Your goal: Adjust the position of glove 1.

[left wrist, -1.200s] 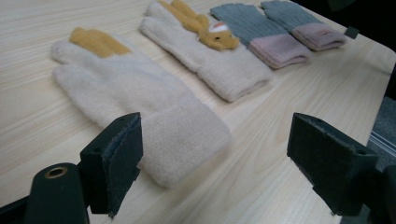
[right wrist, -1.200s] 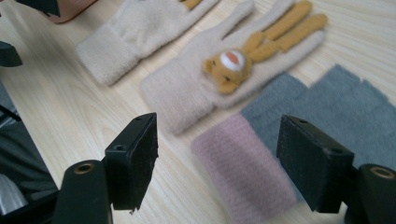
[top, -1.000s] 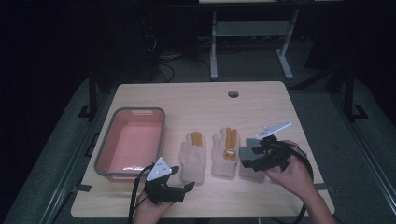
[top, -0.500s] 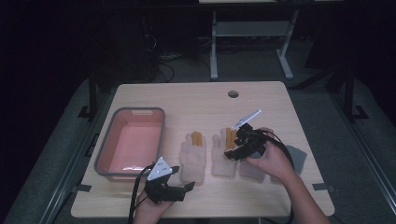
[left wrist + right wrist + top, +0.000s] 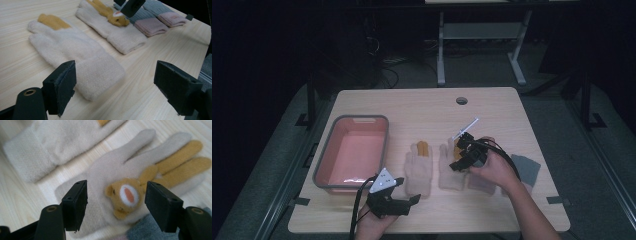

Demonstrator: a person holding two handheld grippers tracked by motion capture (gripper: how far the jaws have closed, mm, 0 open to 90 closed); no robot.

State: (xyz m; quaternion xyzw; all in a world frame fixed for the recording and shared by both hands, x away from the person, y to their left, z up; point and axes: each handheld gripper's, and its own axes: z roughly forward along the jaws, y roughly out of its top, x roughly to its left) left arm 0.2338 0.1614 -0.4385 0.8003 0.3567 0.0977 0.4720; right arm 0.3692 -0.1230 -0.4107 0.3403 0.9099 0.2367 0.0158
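No brand, label or writing can be read on anything here; the only marking is a small stitched bear face (image 5: 124,196), tan with a white muzzle and orange mouth, on the back of the bear glove (image 5: 451,167).

That cream glove lies flat near the middle of the worktop (image 5: 422,107), its tan fingers pointing to 12 o'clock. Just beside it at 9 o'clock lies a second cream glove (image 5: 419,172), also with tan fingers, cuff toward 6 o'clock. At 3 o'clock of the bear glove, touching its edge, lie grey socks with pink cuffs (image 5: 150,21); how many I cannot tell. Farther toward 3 o'clock a grey cloth (image 5: 526,167) lies near the worktop's edge. A grey tub with a pink inside (image 5: 353,150) stands well apart at 9 o'clock, and a round cable hole (image 5: 461,100) sits near the far edge at 12 o'clock.

The right tool (image 5: 463,152) hovers low over the bear glove. Its jaws have just been closing a little but stand wide, with the bear face between them and the pads not pressing on the fabric. The left tool (image 5: 398,201) rests near the front edge at 6 o'clock of the second glove, jaws spread wide and gripping nothing, that glove's cuff just ahead of them.
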